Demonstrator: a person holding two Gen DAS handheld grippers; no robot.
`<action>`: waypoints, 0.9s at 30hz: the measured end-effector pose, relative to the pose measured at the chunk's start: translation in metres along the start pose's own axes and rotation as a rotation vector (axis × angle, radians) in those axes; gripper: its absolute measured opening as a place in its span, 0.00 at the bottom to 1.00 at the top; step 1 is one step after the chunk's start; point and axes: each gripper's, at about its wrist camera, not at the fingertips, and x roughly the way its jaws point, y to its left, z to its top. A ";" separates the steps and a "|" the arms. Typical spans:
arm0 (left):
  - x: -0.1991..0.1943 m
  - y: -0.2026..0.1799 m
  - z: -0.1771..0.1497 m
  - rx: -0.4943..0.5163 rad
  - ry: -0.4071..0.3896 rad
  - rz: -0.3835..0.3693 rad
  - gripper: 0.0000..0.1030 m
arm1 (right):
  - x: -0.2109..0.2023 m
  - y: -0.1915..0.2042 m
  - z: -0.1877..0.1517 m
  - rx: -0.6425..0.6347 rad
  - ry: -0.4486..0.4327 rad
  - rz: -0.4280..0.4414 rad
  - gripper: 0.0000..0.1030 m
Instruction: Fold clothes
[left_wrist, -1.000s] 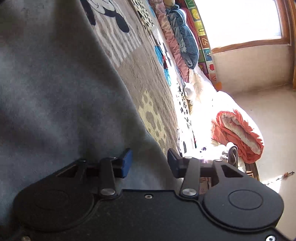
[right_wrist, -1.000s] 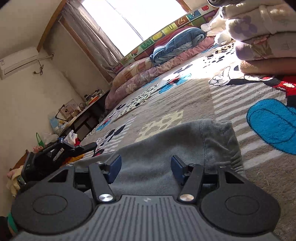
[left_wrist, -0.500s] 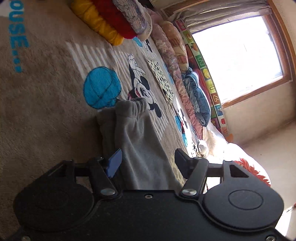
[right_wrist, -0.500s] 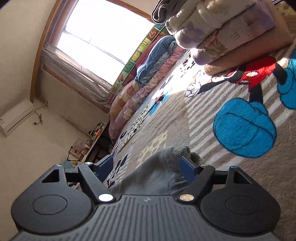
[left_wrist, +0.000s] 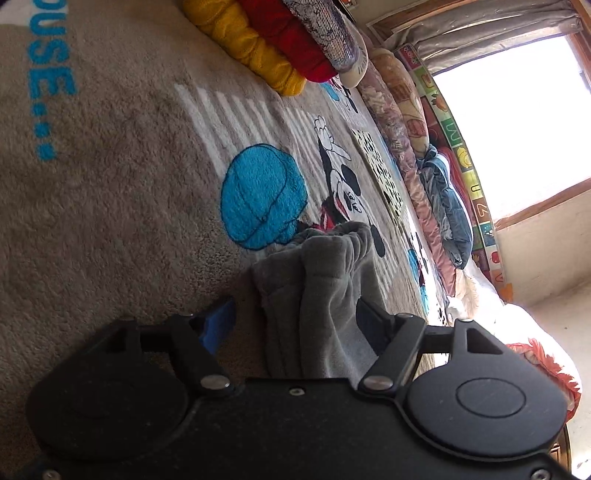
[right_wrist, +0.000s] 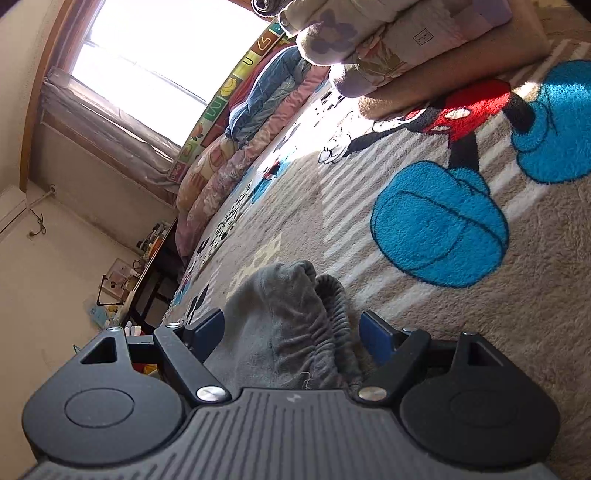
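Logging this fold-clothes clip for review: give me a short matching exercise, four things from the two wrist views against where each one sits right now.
Things:
1. grey garment
2. yellow knit
3. blue jacket
4. left gripper

Places:
A. stacked beside red clothes at the blanket's far end
B. bunched on the blanket between open fingers
C. on the bedding row under the window
D. open, astride the grey cloth

Pairs: 1-B, 2-A, 3-C, 4-D. The right gripper is open too, astride the same garment's gathered band.
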 end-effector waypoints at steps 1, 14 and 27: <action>0.005 -0.002 0.001 0.002 0.000 -0.003 0.69 | 0.001 0.000 0.000 -0.005 0.002 -0.003 0.77; -0.032 -0.080 -0.024 0.202 -0.103 -0.055 0.27 | 0.007 -0.008 0.011 0.023 -0.019 0.012 0.70; -0.038 -0.184 -0.142 0.663 -0.215 -0.065 0.27 | -0.007 -0.035 0.023 0.192 -0.025 0.149 0.67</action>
